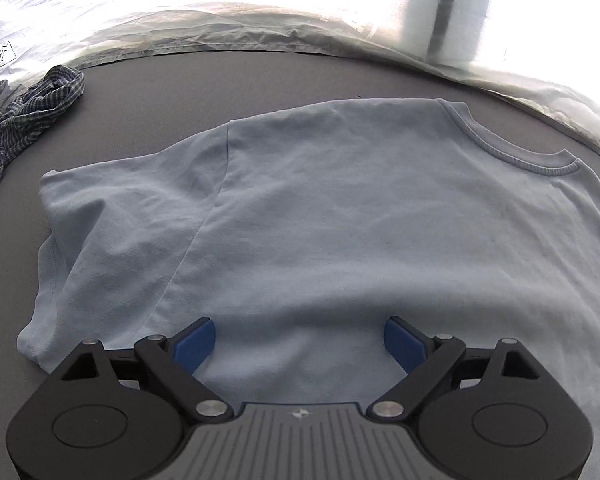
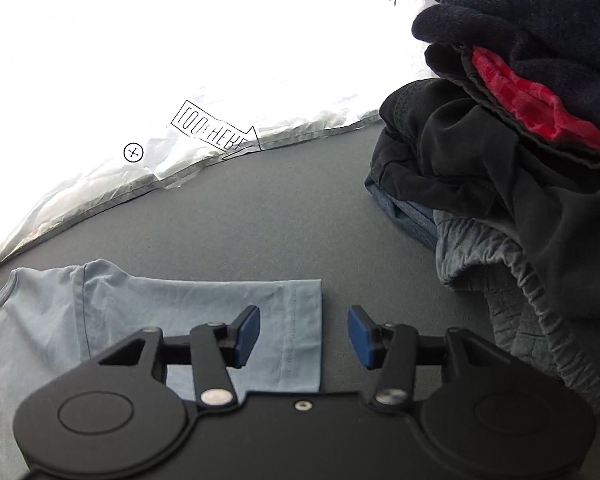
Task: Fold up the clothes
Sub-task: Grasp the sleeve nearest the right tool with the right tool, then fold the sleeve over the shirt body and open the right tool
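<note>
Left wrist: t-shirt (image 1: 340, 220) flat beneath spread left claw (image 1: 300, 340).

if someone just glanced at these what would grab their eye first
The light blue t-shirt spread flat on the grey surface, filling the left wrist view under the open left gripper. Then the tall pile of dark clothes with a bright red lining, right of the open right gripper.

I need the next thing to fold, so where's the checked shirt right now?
The checked shirt lies crumpled at the far left edge of the left wrist view, on the grey table, beyond the light blue T-shirt and apart from its sleeve.
</note>
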Demonstrator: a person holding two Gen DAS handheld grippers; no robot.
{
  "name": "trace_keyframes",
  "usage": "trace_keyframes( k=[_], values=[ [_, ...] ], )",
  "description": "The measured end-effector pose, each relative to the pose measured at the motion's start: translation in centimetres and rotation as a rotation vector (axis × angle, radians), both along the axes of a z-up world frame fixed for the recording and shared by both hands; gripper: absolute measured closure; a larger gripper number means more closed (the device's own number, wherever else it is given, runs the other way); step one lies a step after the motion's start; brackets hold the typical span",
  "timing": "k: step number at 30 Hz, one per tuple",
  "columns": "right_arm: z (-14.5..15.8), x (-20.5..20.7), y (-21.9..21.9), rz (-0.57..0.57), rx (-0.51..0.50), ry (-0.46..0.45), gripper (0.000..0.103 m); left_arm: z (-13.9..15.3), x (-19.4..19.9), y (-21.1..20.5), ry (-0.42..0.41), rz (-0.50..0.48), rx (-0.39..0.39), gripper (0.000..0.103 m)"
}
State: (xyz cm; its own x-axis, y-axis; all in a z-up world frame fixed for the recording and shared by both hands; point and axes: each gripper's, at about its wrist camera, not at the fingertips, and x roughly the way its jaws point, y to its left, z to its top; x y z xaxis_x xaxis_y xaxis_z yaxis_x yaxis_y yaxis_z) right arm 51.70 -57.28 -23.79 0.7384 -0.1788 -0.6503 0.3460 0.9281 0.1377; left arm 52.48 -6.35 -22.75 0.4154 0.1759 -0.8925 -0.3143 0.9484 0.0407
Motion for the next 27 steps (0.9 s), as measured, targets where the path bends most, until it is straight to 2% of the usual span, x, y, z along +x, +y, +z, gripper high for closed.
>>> trace_keyframes(
  k=[5,7,9,11,14,15,16,19,22,23,24,25,26,27],
  values=[
    [-0.9,2.3,-0.3,0.034,-0.001,0.03,0.046,-0.3,0.2,0.7,0.012,0.031,-0.017,0.002],
    [-0.9,2.3,0.4,0.079,-0.041,0.04,0.057,-0.4,0.2,0.7,0.012,0.037,-0.016,0.0],
    [-0.8,2.2,1.1,0.131,-0.077,0.052,0.081,-0.4,0.3,0.7,0.011,0.038,-0.016,0.0],
    [-0.7,1.9,1.7,0.186,-0.122,0.06,0.092,-0.5,0.4,0.8,0.015,0.035,-0.02,0.0],
    [-0.5,1.3,2.5,0.218,-0.245,0.075,0.095,-0.4,0.7,1.0,0.032,0.028,-0.029,0.0],
    [-0.4,1.0,2.7,0.217,-0.298,0.081,0.095,-0.4,0.8,1.1,0.038,0.026,-0.031,0.0],
    [-0.4,0.7,2.6,0.204,-0.304,0.085,0.095,-0.4,0.8,1.1,0.043,0.024,-0.033,0.0],
    [-0.8,0.2,2.4,0.131,-0.264,0.085,0.095,-0.4,1.0,1.2,0.051,0.021,-0.035,0.0],
    [-0.8,0.6,3.0,0.098,-0.286,0.108,0.094,-0.4,0.8,1.2,0.043,0.015,-0.033,0.0],
    [-0.6,0.7,2.9,0.08,-0.286,0.119,0.09,-0.5,0.8,1.3,0.04,0.012,-0.033,0.0],
    [-0.4,0.8,2.8,0.056,-0.282,0.129,0.078,-0.5,0.7,1.3,0.039,0.009,-0.034,0.0],
    [-0.1,0.8,2.6,0.033,-0.279,0.139,0.071,-0.4,0.7,1.3,0.04,0.003,-0.036,0.0],
    [0.1,0.8,2.5,0.01,-0.276,0.148,0.057,-0.4,0.7,1.4,0.045,-0.009,-0.04,0.0],
    [0.5,0.3,2.4,-0.009,-0.262,0.143,0.054,-0.3,0.6,1.5,0.051,-0.023,-0.045,0.0]
  ],
)
